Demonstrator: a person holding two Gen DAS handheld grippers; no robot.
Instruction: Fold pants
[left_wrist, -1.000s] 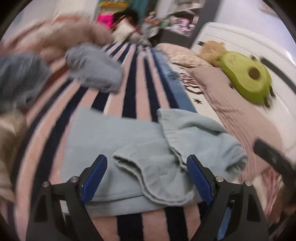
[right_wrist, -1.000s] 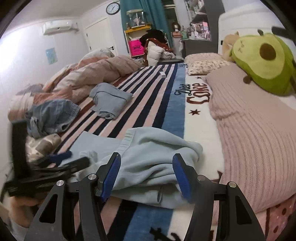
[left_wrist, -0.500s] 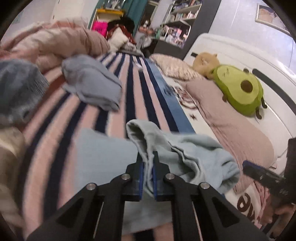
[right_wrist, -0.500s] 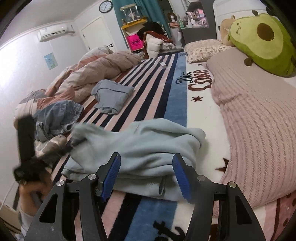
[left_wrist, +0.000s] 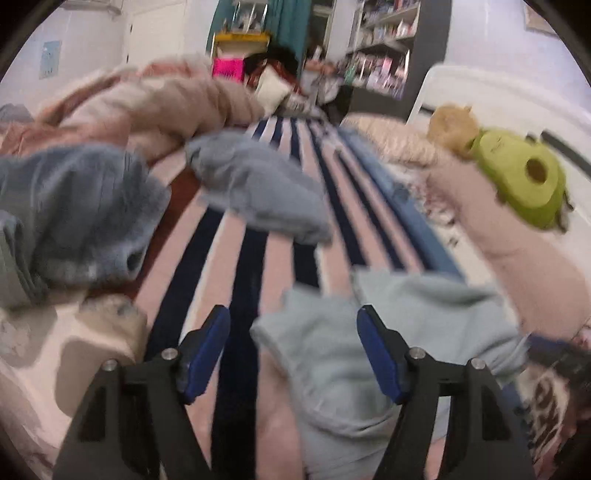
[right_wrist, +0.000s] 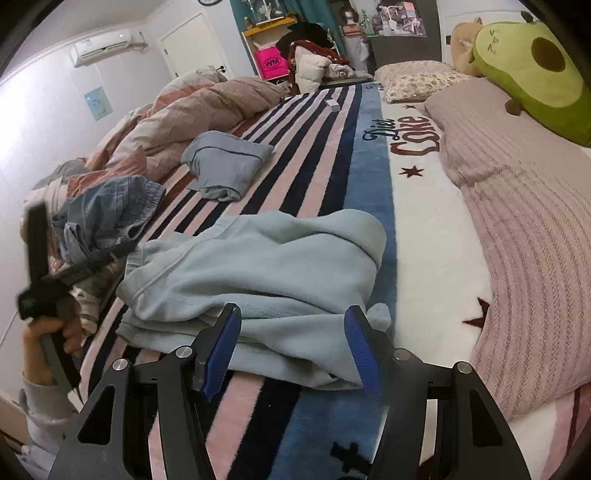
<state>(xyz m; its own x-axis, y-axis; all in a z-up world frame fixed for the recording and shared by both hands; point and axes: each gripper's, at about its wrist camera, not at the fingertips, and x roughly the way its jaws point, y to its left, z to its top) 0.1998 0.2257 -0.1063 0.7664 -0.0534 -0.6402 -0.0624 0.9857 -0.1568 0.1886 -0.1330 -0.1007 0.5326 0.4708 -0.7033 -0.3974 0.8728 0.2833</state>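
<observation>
Lying bunched: one pants

Black claw, blue pads, silver screws

A striped blanket is covering the bed. The light blue pants are lying bunched at its centre. A folded grey garment is resting at 11 o'clock, denim shorts at 9 o'clock, a rumpled duvet beyond, and a pink knitted cover is lying at 3 o'clock.
</observation>
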